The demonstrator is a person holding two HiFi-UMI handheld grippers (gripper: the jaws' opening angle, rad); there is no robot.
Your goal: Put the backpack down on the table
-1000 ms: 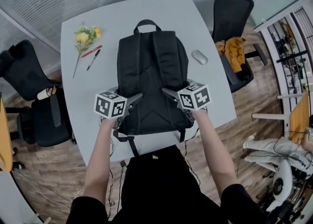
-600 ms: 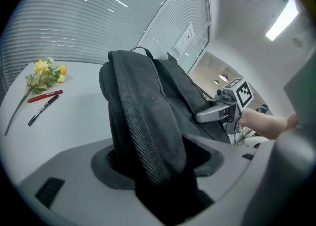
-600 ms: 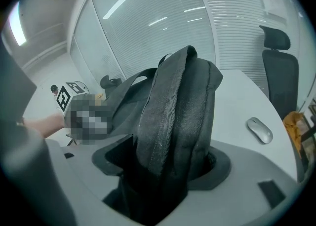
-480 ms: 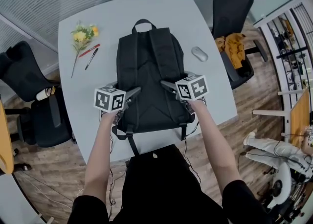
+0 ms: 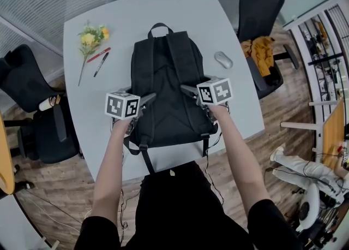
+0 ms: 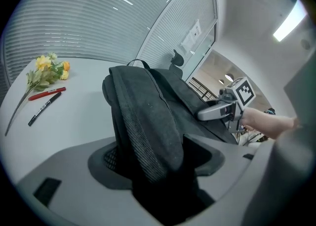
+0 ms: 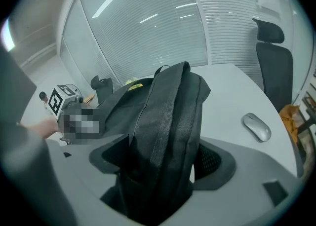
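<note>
Backpack, black woven cloth with two padded shoulder straps and one top loop, lies flat and straps-up in the middle of the smooth pale table. The left gripper and right gripper each have their jaws opening around a fold of it. Nearby lie one grey mouse, one red pen, one black pen and one yellow flower sprig.
</note>
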